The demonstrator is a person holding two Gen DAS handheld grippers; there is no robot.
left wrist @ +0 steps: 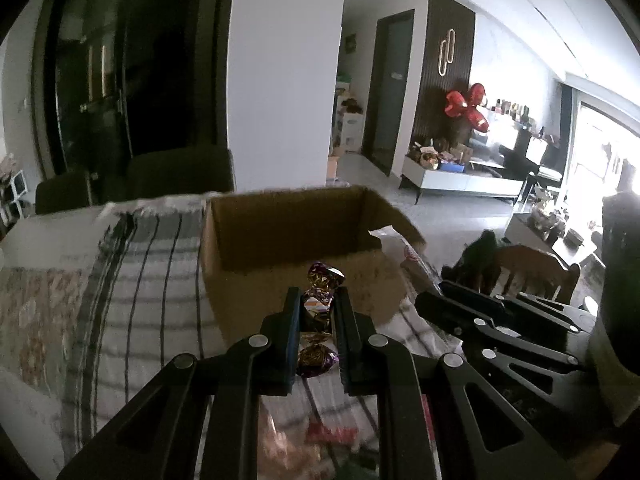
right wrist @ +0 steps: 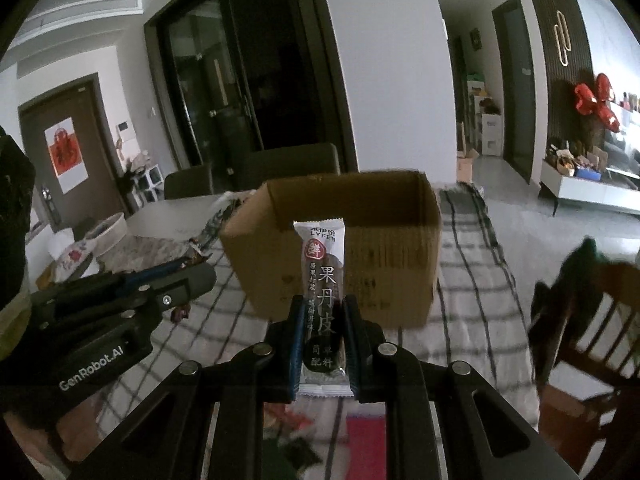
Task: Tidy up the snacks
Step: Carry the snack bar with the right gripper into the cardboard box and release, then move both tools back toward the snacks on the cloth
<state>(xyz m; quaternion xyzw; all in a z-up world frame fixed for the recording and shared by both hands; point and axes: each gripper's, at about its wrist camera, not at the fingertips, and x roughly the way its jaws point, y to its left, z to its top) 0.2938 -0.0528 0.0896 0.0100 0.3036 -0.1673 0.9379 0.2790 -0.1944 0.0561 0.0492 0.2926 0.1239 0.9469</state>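
Note:
My left gripper is shut on a purple and gold wrapped candy, held above the checked tablecloth just short of an open cardboard box. The candy's twisted ends stick out above and below the pads. My right gripper is shut on a long white and brown fruit-leather snack bar, upright in the jaws, in front of the same cardboard box. The right gripper's body shows at the right of the left wrist view with the snack bar's tip over the box corner. The left gripper's body shows at the left of the right wrist view.
A checked tablecloth covers the table. More snack packets lie on it under the grippers. A wooden chair stands at the right. Dark chairs stand behind the table. A patterned pouch and a bowl sit at the far left.

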